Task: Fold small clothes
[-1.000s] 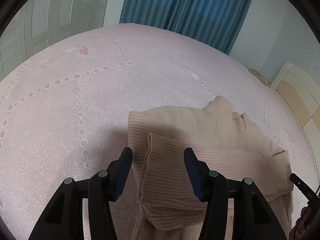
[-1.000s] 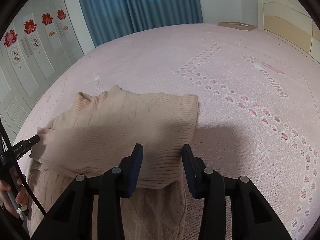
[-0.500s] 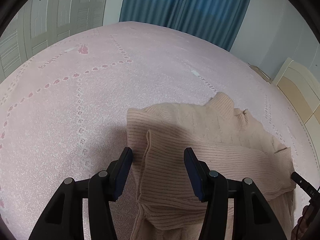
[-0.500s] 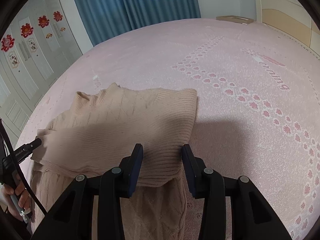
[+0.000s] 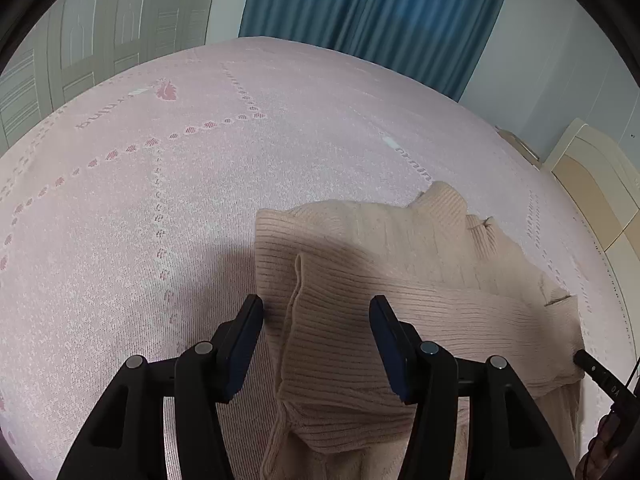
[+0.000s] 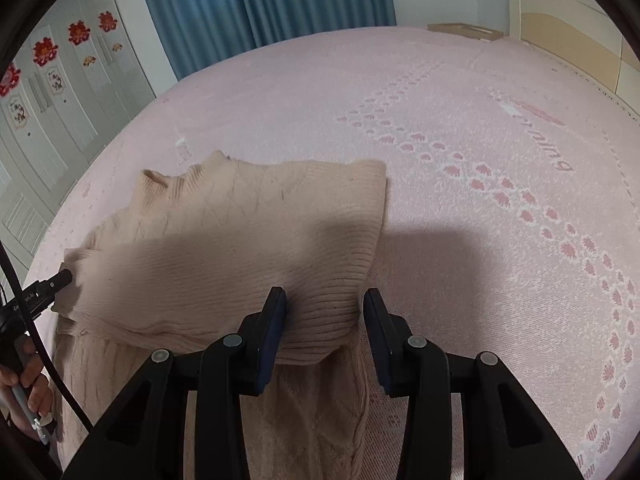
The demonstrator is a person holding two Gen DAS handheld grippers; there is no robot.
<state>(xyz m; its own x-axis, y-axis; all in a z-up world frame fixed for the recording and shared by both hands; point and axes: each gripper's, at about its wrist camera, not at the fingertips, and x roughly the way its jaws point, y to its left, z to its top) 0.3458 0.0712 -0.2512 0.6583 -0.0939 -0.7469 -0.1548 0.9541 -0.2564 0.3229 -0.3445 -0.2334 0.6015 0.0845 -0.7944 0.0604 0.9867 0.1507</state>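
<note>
- Left gripper: jaws spread wide, nothing between the pads; blue-padded fingers on black arms, poised over the near left edge of the garment
- Right gripper: jaws likewise wide apart, gripping nothing; poised over the near right corner of the folded layer
- Sweater, beige ribbed knit: spread on the bed directly ahead of and beneath both tools; upper layer folded across the body, ribbed hem edge lying between the left tool's fingers; high collar at the far end, ahead and to the right in the left wrist view
- Same sweater in the right wrist view: ahead and leftward of the tool; cable-patterned lower portion running under the fingers toward the camera
- Bedspread, pink, with rows of darker pink motifs and lettering: under the garment on all sides
- Curtain, blue: far beyond the tools, past the bed
- Wardrobe doors, pale, with red flower decorations: far left of the right tool
- Headboard, cream: far right of the right tool
</note>
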